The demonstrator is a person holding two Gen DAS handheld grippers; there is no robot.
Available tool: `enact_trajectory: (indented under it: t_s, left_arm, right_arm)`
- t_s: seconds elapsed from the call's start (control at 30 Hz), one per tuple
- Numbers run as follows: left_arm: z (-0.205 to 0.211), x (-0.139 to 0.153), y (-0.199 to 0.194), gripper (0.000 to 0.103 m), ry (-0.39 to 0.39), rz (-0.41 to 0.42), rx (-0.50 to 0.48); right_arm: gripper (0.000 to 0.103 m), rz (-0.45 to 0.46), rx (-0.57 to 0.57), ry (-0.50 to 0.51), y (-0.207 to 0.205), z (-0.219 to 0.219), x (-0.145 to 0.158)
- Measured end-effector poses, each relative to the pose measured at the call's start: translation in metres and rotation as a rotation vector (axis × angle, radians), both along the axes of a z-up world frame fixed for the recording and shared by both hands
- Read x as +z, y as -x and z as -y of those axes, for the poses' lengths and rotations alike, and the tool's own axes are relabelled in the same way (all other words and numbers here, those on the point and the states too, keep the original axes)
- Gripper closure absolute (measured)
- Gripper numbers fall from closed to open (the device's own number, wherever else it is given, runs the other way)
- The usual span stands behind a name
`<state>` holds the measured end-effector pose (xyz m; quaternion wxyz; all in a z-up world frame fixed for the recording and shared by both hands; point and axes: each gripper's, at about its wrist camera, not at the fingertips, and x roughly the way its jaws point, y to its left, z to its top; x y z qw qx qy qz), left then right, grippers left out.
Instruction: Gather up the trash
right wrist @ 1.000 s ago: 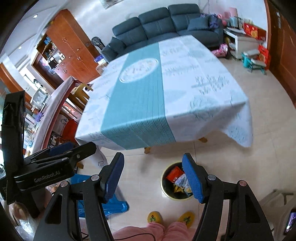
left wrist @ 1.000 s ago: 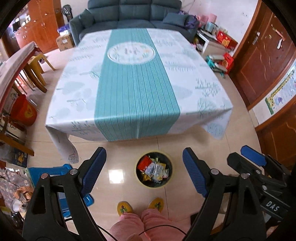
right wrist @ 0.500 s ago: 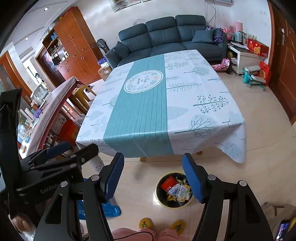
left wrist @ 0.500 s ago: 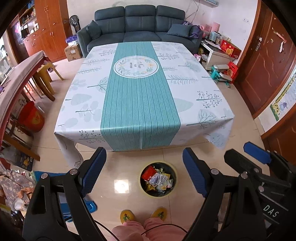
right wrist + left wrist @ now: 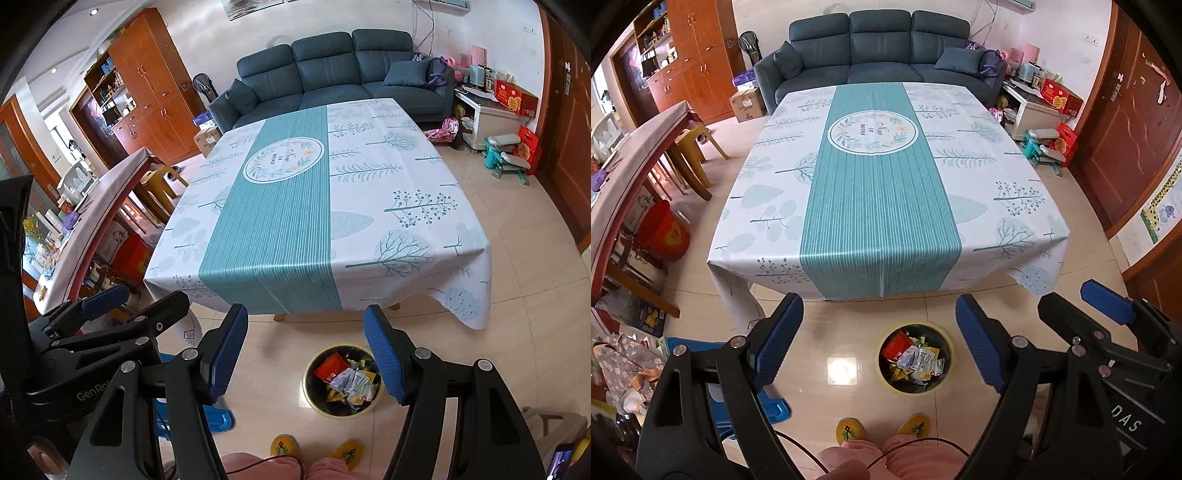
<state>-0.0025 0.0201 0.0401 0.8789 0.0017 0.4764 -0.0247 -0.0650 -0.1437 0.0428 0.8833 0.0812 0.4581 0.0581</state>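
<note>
A tree-print tablecloth [image 5: 886, 192] covers the table before a dark blue sofa [image 5: 879, 48]. On the tiled floor [image 5: 827, 325] stands a wrapper-filled trash bin [image 5: 916, 363]. The left gripper [image 5: 877, 343] and right gripper [image 5: 306, 354] both gape wide, holding nothing.

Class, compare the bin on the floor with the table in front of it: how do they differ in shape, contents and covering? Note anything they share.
The bin is round and low on the floor; the table is rectangular and stands higher.
The bin holds mixed wrappers; the table shows nothing lying on it.
The table is draped in a teal-striped, tree-printed cloth; the bin has no cover.
Shared: both stand on the same tiled floor, the bin just off the table's near edge.
</note>
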Motion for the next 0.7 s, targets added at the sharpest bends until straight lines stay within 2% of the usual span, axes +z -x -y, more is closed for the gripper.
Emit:
enact_trajectory:
  t_s: [0.7]
  left_arm:
    - [0.0005, -0.0028, 0.002, 0.021, -0.02, 0.007, 0.016]
  right_arm:
    - [0.037, 0.006, -0.011, 0.013, -0.0021, 0.0022, -0.0043]
